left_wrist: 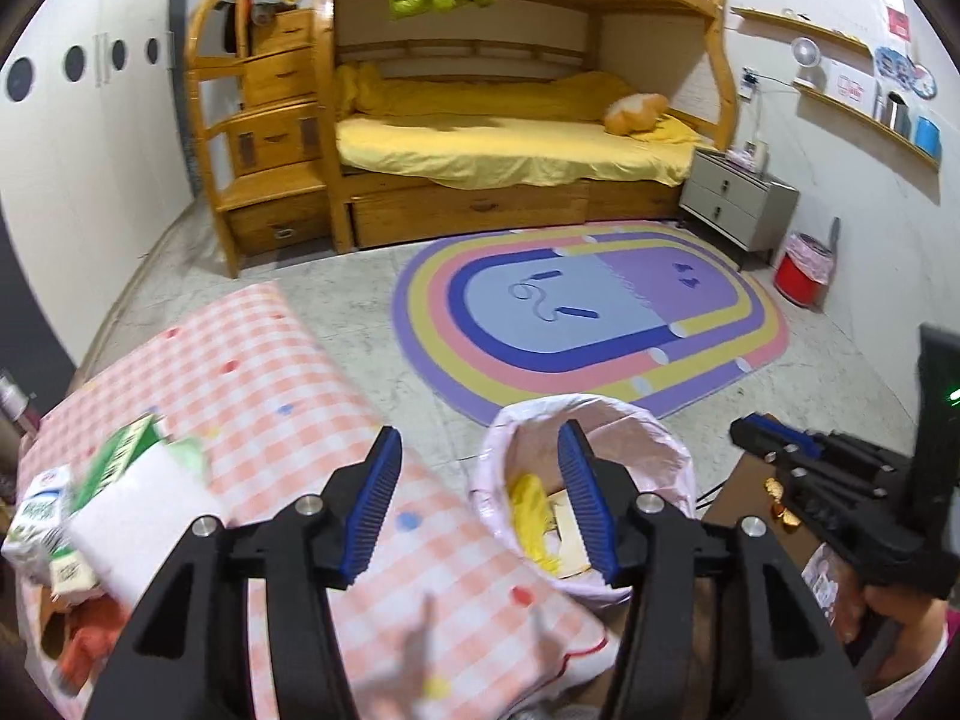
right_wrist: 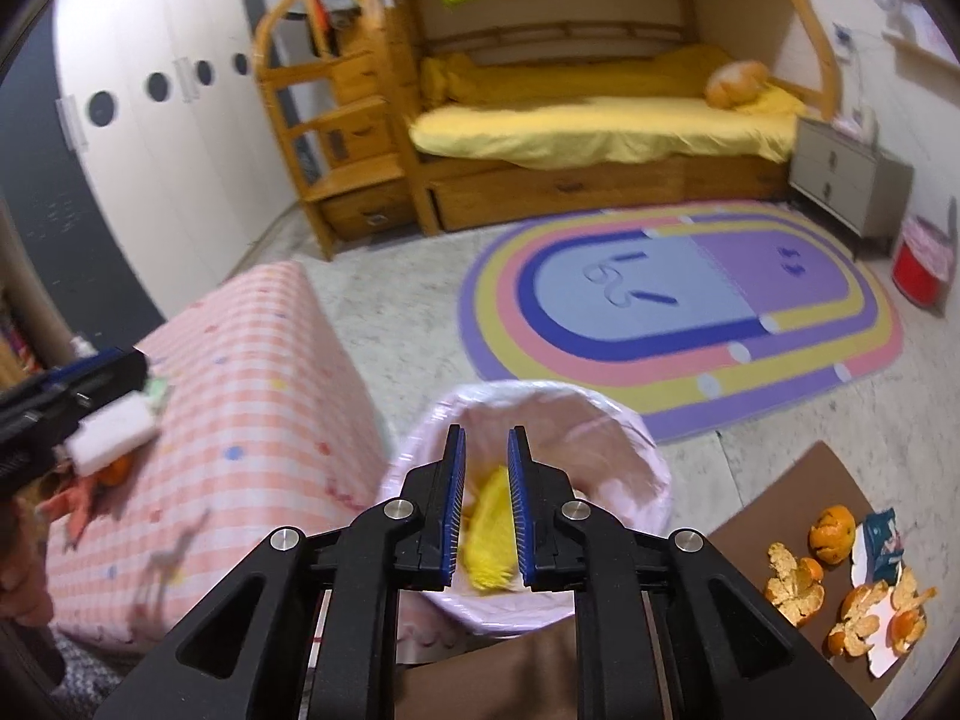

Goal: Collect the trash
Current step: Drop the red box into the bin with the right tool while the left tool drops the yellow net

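Item: left tongs (left_wrist: pixel 480 498). Blades stood well apart with nothing between them, hanging over the near right corner of the checked-cloth table (left_wrist: pixel 252 372) and the rim of the lined waste bin (left_wrist: pixel 660 450).

Item: right tongs (right_wrist: pixel 485 504). Blades stood a narrow way apart, directly above the bin's mouth. A yellow scrap (right_wrist: pixel 489 534) showed in the gap, blurred; I judged the pads clear of it, though I could not tell whether it had fully left them or already lay in the bin.

Item: trash in the bin. The left view showed yellow wrapping (left_wrist: pixel 528 516) and a pale card piece (left_wrist: pixel 570 534) at the bottom.

Item: trash outstanding. Milk cartons (left_wrist: pixel 42 516), a green-and-white box (left_wrist: pixel 126 456) and a white packet lay at the table's near left edge. Mandarin peels (right_wrist: pixel 792 582), a partly peeled mandarin (right_wrist: pixel 833 531) and a torn blue wrapper (right_wrist: pixel 882 546) lay on the brown table (right_wrist: pixel 810 480) to the right of the bin.

Risks, as I judged them:
- The yellow scrap could cling to a ribbed pad and ride out when I withdrew.
- The bin was light; a blade catching its liner could tip it.
- Both tongs worked close above one bin; a careless swing could knock them together.
- Peels were thin and flat, so a pinch could slide off or scatter bits on the floor.
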Available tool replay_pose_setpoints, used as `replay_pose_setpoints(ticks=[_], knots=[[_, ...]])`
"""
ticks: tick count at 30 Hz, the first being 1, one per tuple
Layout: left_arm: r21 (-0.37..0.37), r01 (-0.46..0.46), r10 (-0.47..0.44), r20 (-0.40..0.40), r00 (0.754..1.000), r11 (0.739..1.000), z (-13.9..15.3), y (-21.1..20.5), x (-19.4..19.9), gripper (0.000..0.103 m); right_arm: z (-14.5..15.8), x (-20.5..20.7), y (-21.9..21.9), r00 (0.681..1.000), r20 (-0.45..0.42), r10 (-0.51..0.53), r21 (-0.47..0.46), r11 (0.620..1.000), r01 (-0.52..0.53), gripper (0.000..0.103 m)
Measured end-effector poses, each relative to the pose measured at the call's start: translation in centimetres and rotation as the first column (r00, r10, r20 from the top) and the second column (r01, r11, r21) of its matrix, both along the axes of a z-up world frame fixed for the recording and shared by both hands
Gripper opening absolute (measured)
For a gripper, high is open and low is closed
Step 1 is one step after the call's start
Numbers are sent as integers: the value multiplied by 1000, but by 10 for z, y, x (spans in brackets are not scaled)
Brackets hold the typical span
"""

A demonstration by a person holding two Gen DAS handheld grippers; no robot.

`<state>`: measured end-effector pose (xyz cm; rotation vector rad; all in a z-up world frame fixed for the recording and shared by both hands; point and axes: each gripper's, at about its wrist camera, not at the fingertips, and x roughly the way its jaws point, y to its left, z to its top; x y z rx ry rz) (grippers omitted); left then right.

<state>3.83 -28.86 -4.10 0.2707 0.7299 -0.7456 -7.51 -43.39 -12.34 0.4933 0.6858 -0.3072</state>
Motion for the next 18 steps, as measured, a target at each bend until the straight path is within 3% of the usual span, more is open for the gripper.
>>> replay_pose_setpoints(ticks=[6, 12, 15, 18], knots=[[1, -60, 60, 31, 998, 998, 15, 44, -15, 55, 42, -2, 42, 991, 73, 115, -19, 993, -114, 16], [-5, -152, 152, 41, 988, 988, 20, 104, -21, 63, 68, 8, 102, 962, 89, 260, -49, 965, -256, 16], [0, -233, 233, 38, 972, 973, 18, 144, -19, 71, 75, 18, 134, 940, 79, 332, -71, 942, -327, 18], [-7, -302, 302, 33, 953, 953, 18, 176, -15, 75, 78, 28, 163, 917, 64, 394, -100, 917, -387, 28]])
